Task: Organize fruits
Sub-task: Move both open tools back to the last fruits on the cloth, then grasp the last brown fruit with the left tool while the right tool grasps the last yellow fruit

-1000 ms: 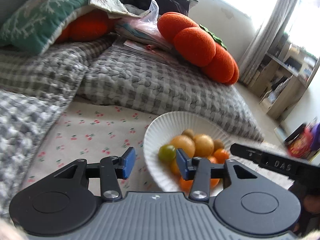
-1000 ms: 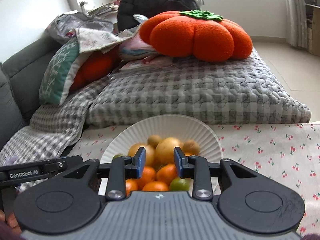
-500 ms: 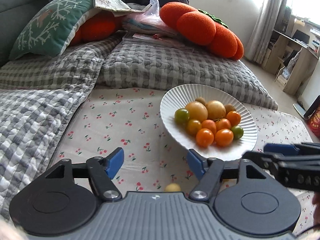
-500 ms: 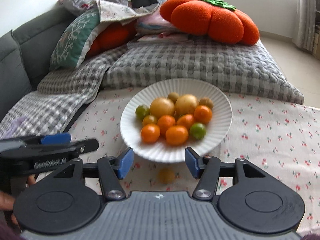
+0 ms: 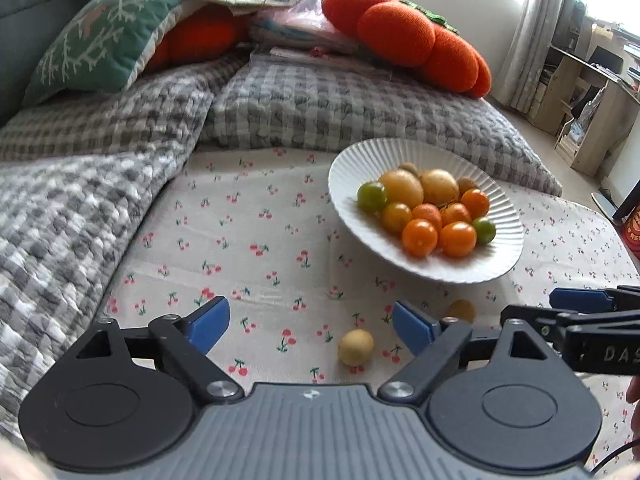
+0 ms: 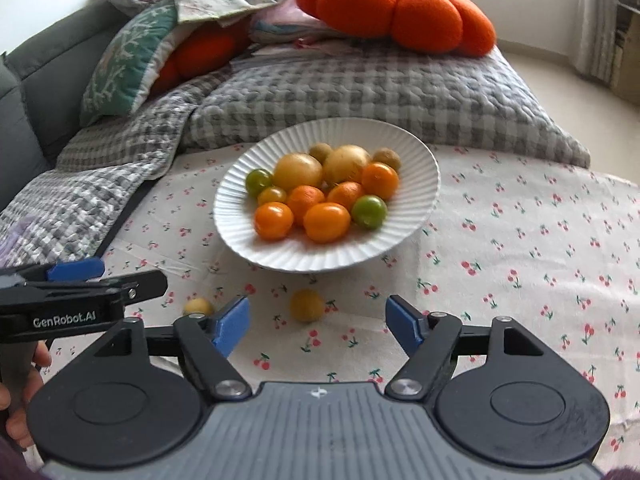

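Both grippers are hovering low over the cherry-print cloth (image 5: 248, 240), side by side, fingers pointing toward the plate (image 6: 424, 184). The left gripper (image 5: 310, 322) is sitting with its blue pads spread wide and nothing between them; a pale yellow fruit (image 5: 355, 346) is lying on the cloth just ahead of it, nearer its right finger. The right gripper (image 6: 316, 318) is likewise gaping wide and holding nothing, with a darker yellow fruit (image 6: 307, 305) resting on the cloth straight ahead, between the lines of its two fingers and just short of the plate's near rim. The plate is sitting beyond both tools, ahead and to the right of the left one, dead ahead of the right one, piled with orange, yellow and green fruits (image 6: 326, 222). The left view is catching the right gripper edge-on at its right side, and the darker fruit peeking out behind its own right finger; it is also showing shelves (image 5: 580, 92) and a curtain far right. The right view is showing the left gripper from the side at its left, a hand (image 6: 18, 396) wrapped on its handle, the pale fruit half hidden behind its own left finger, and the sofa (image 6: 36, 92) off to the left. A pumpkin cushion (image 6: 396, 12) is lying on a checked quilt (image 6: 360, 96) beyond the plate.
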The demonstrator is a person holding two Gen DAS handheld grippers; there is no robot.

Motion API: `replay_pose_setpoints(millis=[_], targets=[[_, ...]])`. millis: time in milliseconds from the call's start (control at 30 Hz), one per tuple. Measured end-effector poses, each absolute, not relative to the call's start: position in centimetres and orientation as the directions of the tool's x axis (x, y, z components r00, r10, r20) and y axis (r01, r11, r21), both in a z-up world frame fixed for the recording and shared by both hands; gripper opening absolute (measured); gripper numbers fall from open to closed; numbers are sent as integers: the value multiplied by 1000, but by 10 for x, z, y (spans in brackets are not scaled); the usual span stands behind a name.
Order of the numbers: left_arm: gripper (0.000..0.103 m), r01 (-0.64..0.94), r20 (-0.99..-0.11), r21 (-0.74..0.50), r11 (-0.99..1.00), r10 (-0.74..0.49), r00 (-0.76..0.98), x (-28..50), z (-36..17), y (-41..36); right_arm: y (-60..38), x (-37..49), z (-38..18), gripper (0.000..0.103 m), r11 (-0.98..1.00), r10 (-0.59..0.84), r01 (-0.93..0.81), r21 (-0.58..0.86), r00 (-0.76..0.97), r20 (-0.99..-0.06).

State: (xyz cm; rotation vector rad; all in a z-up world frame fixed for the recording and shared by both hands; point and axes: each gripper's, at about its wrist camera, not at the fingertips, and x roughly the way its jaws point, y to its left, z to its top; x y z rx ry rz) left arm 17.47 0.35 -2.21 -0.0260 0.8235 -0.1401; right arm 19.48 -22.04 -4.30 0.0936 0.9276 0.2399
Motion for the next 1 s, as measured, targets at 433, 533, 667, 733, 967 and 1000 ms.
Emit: replay_pose_setpoints(millis=[433,533,667,733,967,1000], targets=[[82,202,-762,38,979,-102,640,178,-50,-21,-201,202,-68,74,974,187,-214,78,561,-806],[74,219,-779,15,976,-127,615,183,-56,-21,-201,207,-70,73,973,190,-218,75,573,-797],[68,238,-790,-13,971,-156,593,186,-61,-22,-198,212,-74,69,968,214,-235,91,575,-790],[64,252,-791,-1,968,-155,592,187,-62,-25,-194,212,-76,64,966,215,-244,86,573,-791],[40,300,-789,1,954,-184,587,185,-66,-34,-188,213,-84,50,963,214,-261,70,577,-788],[36,302,-787,-1,953,-187,588,184,-66,-35,-188,213,-85,49,963,211,-261,66,578,-788]])
